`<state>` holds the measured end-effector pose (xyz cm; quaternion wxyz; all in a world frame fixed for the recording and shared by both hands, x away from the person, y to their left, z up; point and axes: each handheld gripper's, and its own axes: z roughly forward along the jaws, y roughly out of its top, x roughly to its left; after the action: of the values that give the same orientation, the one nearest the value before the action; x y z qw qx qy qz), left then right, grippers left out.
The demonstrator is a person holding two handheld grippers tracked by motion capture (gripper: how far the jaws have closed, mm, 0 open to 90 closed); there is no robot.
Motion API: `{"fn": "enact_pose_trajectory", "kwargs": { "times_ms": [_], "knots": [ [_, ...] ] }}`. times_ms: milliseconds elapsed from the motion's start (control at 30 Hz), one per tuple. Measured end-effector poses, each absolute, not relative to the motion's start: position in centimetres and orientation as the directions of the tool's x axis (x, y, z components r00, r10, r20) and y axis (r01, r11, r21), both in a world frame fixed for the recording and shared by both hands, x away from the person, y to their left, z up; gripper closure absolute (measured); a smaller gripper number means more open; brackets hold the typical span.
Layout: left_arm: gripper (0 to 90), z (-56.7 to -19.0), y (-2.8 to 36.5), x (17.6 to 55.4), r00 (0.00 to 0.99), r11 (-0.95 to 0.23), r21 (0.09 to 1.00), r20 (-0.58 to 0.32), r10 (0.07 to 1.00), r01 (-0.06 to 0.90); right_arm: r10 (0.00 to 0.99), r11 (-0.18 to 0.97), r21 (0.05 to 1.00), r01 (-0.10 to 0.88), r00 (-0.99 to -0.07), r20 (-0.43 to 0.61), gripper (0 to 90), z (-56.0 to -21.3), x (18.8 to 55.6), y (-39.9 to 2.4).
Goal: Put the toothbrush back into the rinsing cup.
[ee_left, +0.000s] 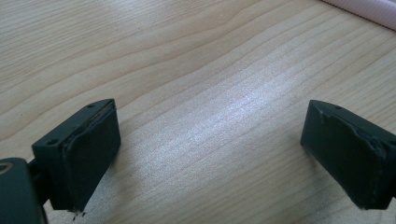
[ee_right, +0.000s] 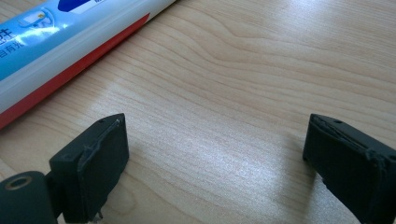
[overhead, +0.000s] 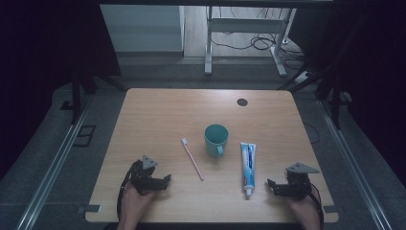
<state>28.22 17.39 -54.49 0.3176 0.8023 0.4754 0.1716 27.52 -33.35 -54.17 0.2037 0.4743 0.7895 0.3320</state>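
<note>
A teal mug (overhead: 216,140) stands upright near the middle of the wooden table (overhead: 158,110). Left of it lies a pink toothbrush (overhead: 192,159), its handle running toward the front. Right of the mug lies a blue and white toothpaste tube (overhead: 247,167), cap toward the front. My left gripper (overhead: 166,179) rests low at the front left, open, with bare wood between its jaws (ee_left: 210,140); the toothbrush handle (ee_left: 369,10) crosses that view's top right corner. My right gripper (overhead: 271,186) sits at the front right, open over bare wood (ee_right: 215,154), the tube (ee_right: 60,42) at its upper left.
A dark round cable hole (overhead: 242,102) is set in the table's far right part. Beyond the far edge stand white desk legs (overhead: 208,43) with loose cables on the floor. Metal rails (overhead: 52,163) run along both sides of the table.
</note>
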Motion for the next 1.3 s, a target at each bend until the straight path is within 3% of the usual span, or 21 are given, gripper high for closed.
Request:
{"fn": "enact_pose_trajectory", "kwargs": {
  "times_ms": [900, 1300],
  "knots": [
    [5.9, -54.48, 17.55, 28.19, 0.498, -0.353, 0.676, -0.025, 0.867, 0.647, 0.885, 0.327, 0.717, 0.616, -0.466, -0.003, 6.6, -54.16, 27.51, -33.36],
    [22.1, -53.99, 17.56, 28.02, 0.525, -0.378, 0.680, -0.012, 0.851, 0.628, 0.884, 0.329, 0.718, 0.614, -0.467, -0.005, 6.6, -54.17, 27.52, -33.37]
  ]
}}
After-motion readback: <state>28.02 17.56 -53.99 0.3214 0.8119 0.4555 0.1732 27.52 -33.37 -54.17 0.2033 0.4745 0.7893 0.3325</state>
